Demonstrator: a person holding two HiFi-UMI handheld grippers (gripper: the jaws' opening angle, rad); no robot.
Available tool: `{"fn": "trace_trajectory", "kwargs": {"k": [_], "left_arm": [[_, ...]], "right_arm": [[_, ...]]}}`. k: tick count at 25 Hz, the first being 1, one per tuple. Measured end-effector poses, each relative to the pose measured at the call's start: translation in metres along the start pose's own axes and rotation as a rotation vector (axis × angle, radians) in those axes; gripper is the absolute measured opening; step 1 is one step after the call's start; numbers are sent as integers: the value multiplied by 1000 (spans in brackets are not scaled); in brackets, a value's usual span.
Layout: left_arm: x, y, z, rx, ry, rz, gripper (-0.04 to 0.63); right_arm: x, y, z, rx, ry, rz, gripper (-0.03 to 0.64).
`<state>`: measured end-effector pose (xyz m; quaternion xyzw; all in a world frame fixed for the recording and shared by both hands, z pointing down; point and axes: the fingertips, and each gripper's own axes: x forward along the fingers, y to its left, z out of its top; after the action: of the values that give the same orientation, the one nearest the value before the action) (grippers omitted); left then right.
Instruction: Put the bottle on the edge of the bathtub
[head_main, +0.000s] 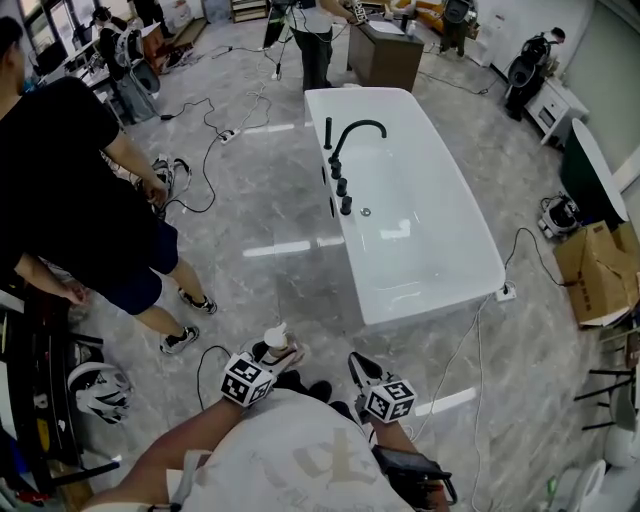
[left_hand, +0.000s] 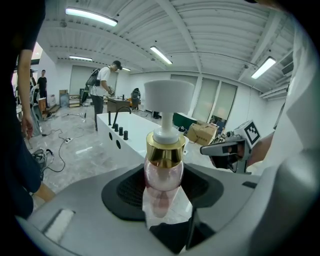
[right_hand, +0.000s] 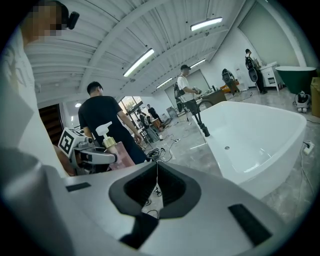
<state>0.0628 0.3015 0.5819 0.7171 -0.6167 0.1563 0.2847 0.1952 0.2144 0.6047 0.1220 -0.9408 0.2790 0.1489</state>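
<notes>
Left tool (left_hand: 163, 194) clamps 1 clear pink plastic bottle (left_hand: 163, 170), with a gold collar and white pump. Right tool (right_hand: 156, 184) is pinched together, empty; 1 glossy white bathtub (head_main: 430, 298) lies ahead.

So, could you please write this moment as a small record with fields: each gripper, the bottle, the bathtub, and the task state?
left gripper: shut on the clear pink pump bottle with gold collar and white pump head, held upright
right gripper: jaws together, nothing between them
white freestanding bathtub: ahead of the person, with a black curved faucet on its rim at the head view's left
task state: bottle not yet on the tub edge, apart from the tub
</notes>
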Motion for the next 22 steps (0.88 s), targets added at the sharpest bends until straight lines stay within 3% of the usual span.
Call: {"fn": "trace_trajectory", "kwargs": {"k": [22], "left_arm": [[22, 0, 28, 20, 1, -24, 213]], "right_arm": [[-10, -22, 7, 36, -16, -49, 6]]}}
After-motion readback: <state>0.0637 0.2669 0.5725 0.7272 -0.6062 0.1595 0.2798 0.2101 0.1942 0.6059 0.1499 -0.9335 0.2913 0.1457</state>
